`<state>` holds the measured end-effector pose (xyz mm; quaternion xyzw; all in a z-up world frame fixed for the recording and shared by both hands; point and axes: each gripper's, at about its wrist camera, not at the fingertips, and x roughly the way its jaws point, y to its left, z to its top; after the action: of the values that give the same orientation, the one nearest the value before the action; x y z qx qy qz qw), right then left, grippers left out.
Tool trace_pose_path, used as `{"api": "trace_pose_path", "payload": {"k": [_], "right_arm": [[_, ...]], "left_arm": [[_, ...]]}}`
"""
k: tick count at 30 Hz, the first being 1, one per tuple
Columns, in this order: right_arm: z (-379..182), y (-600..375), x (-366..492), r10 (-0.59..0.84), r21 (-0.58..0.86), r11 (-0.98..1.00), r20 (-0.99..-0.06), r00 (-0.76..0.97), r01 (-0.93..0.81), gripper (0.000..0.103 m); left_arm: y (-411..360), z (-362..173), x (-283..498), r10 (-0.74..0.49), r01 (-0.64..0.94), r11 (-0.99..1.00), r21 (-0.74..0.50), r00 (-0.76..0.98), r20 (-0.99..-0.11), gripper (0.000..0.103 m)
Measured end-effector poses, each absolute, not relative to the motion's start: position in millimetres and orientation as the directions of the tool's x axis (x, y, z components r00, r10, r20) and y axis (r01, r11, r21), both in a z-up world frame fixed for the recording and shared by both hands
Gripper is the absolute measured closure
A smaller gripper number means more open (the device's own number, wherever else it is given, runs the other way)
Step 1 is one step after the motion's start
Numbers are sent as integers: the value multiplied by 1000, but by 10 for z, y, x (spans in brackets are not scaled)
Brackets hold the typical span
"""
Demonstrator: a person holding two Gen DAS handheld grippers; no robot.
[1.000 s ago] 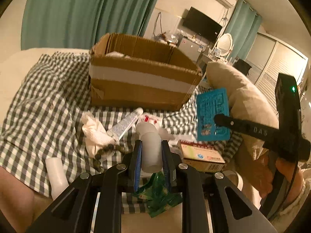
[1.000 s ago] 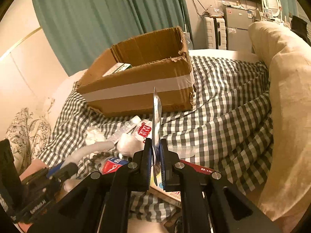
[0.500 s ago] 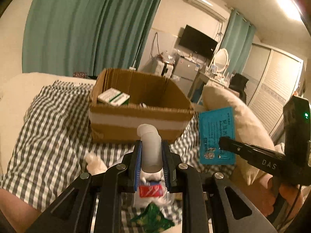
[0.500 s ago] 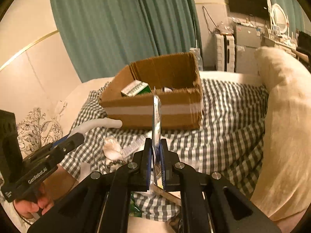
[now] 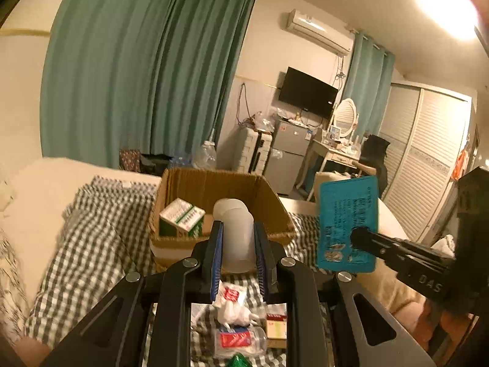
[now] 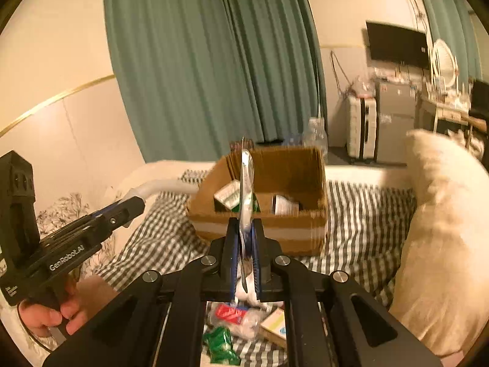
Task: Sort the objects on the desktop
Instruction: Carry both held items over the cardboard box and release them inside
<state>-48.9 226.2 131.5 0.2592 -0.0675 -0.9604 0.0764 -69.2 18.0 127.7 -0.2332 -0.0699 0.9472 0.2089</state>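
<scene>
My left gripper (image 5: 236,238) is shut on a white plastic bottle (image 5: 237,229) and holds it raised in front of the open cardboard box (image 5: 171,241). My right gripper (image 6: 244,238) is shut on a flat teal packet (image 5: 347,223), seen edge-on in the right wrist view (image 6: 247,183), also raised before the box (image 6: 269,235). The box holds a green-and-white carton (image 5: 181,220). In the right wrist view the left gripper (image 6: 136,205) shows at left with the bottle (image 6: 165,185).
Loose items lie below on the checked cloth (image 5: 91,244): a crumpled white wrapper (image 5: 232,309), a red-labelled pack (image 5: 233,338), a small carton (image 5: 276,328), a green wrapper (image 6: 220,344). A beige pillow (image 6: 443,244) lies at the right. Curtains stand behind.
Both grippers have risen well above the cloth and moved toward the box, carrying the bottle and the teal packet. The box interior now shows from above.
</scene>
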Motion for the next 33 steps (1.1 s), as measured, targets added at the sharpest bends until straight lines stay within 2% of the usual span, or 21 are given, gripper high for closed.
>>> {"api": "trace_pose_path", "payload": {"k": [6,10,14,19,22,28,30,31,32,33], "right_arm": [[1662,2237,-912,-166,112,-986,-500,-850,126,96],[1665,2337,-1481,-153,143,-986,-540,-827,89,95],[1576,2429,-1992,-159,146,-985,-586,-794,89,95],[1167,2574,-2462,-219,190,-974,-653,-725,123,95],[830,2629,-2707,-232,229,-969,-695,-680,97,95],[355,2732,-2919,-235,282,-958,-702,-672,40,95],[352,2724,-2912,-234,279,-959,-708,-666,41,78],[376,2712,-2902,-227,267,-963,-711,-665,42,55],[430,2709,-2863,-204,243,-969,-703,-681,40,46],[494,2714,-2802,-188,227,-973,-685,-704,39,46]], "left_arm": [[250,1522,-1269,410,-375,-912,-167,-810,-419,84],[320,1518,-1865,363,-325,-932,-162,-811,-458,84],[400,1384,-2212,319,-326,-943,-66,-830,-458,84],[392,923,-2628,341,-302,-940,-162,-776,-531,84],[467,651,-2830,326,-273,-945,-178,-765,-555,84],[604,388,-2926,334,-302,-940,-158,-726,-601,82],[611,372,-2902,322,-300,-943,-142,-722,-612,73],[595,384,-2873,318,-296,-945,-140,-724,-612,54],[566,407,-2839,306,-282,-949,-139,-733,-607,28],[519,445,-2783,293,-262,-955,-141,-752,-591,20]]}}
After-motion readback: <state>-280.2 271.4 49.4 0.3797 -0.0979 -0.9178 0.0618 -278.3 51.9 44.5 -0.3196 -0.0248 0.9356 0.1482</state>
